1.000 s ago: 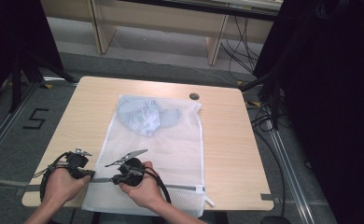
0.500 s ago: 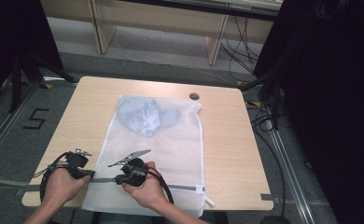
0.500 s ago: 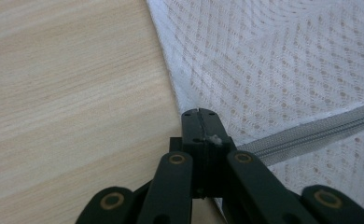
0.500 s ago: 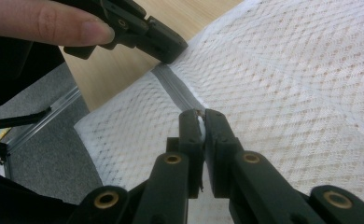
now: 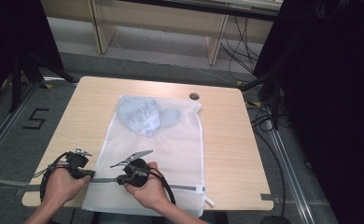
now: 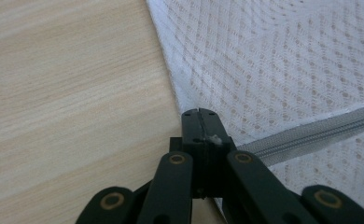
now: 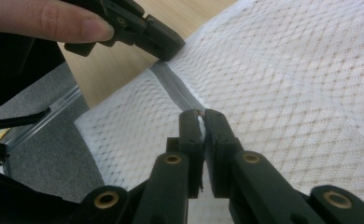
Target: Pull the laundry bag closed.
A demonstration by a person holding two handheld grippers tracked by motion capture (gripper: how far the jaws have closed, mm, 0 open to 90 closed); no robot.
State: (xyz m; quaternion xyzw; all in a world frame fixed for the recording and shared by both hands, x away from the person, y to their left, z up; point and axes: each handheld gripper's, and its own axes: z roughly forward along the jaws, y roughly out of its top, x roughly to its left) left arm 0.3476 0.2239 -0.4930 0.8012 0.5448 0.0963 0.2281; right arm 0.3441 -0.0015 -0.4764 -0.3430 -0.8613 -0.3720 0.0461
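Note:
A white mesh laundry bag (image 5: 171,140) lies flat on the wooden table (image 5: 227,154), with a light blue garment (image 5: 145,116) inside its far end. A grey zipper (image 5: 104,180) crosses the bag's near end. My left gripper (image 5: 91,174) is shut on the zipper's left end at the bag's edge, its jaws (image 6: 199,114) pressed together over the mesh (image 6: 273,60). My right gripper (image 5: 119,179) points left along the zipper. It is shut on a small white zipper pull (image 7: 200,122), with the left gripper (image 7: 164,44) close ahead of it.
A small dark round grommet (image 5: 194,96) sits in the table near its far edge. The bag's near end hangs slightly over the front edge (image 7: 94,135). Bare wood lies left (image 6: 68,93) and right of the bag. Cables and black stands are on the floor around the table.
My right hand has edged slightly to the right along the zipper. The left hand and the bag have stayed where they were.

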